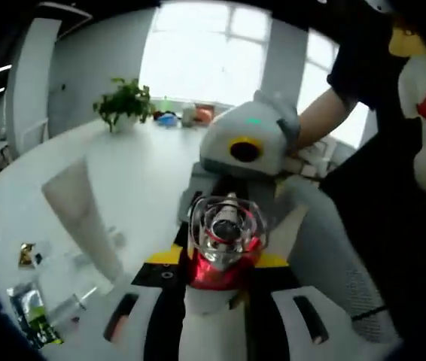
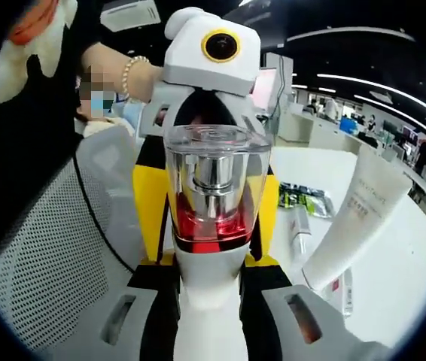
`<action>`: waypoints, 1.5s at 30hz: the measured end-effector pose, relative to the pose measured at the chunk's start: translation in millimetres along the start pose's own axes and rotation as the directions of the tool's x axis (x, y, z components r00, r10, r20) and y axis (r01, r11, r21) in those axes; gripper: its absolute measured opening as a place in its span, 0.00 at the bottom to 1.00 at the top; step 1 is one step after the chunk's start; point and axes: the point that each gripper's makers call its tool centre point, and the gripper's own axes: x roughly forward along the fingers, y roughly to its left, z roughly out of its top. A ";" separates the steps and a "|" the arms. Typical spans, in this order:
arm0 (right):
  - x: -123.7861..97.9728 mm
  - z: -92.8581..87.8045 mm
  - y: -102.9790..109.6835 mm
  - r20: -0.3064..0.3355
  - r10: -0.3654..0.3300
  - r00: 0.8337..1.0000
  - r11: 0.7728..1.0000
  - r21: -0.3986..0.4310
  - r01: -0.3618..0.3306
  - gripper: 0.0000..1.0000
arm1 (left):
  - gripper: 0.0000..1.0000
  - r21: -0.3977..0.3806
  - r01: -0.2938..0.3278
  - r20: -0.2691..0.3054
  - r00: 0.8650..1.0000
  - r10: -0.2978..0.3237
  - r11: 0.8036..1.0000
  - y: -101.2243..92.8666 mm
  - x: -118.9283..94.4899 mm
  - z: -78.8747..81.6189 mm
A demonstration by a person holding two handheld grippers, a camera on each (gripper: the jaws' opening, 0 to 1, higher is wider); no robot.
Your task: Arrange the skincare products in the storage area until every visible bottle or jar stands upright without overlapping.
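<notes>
Pointing at each other, the left gripper [image 1: 220, 301] and the right gripper [image 2: 211, 301] both touch one clear glass bottle with red liquid and a silver pump under a clear cap [image 2: 214, 192], up in the air between them. I cannot tell which jaws are squeezing it, or how wide they are. A white squeeze tube [image 2: 357, 226] stands up on the white table [image 2: 394, 278] nearby, with a small green and black packet [image 2: 303, 199] lying flat behind it. A green potted plant [image 1: 125, 103] sits far off.
</notes>
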 end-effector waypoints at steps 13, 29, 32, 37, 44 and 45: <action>1.0 -17.7 5.2 -0.040 -0.001 0.999 1.000 0.018 0.001 0.29 | 0.25 0.002 0.029 -0.031 0.999 -0.029 1.000 2.4 13.6 -16.4; -1.5 -19.0 -1.3 -0.039 -0.030 0.999 0.999 0.036 0.032 0.29 | 0.27 -0.035 0.019 0.015 1.000 -0.019 0.999 9.5 18.1 -15.5; -1.6 -20.3 -1.4 -0.043 -0.030 0.999 0.999 0.034 0.032 0.29 | 0.27 -0.041 0.016 0.018 1.000 -0.015 0.999 8.7 18.5 -15.0; -1.7 -22.3 -2.2 -0.047 -0.026 0.999 0.999 0.033 0.028 0.29 | 0.29 -0.062 -0.005 0.009 1.000 0.005 0.998 11.0 17.8 -18.8; -4.4 -26.6 -2.7 -0.049 -0.023 0.999 0.999 0.035 0.025 0.29 | 0.38 -0.080 -0.045 -0.001 0.999 0.045 0.996 13.0 12.9 -24.2; -5.0 -27.0 -3.3 -0.048 -0.024 0.999 0.999 0.037 0.026 0.29 | 0.39 -0.083 -0.054 -0.001 0.999 0.054 0.995 13.8 10.9 -25.4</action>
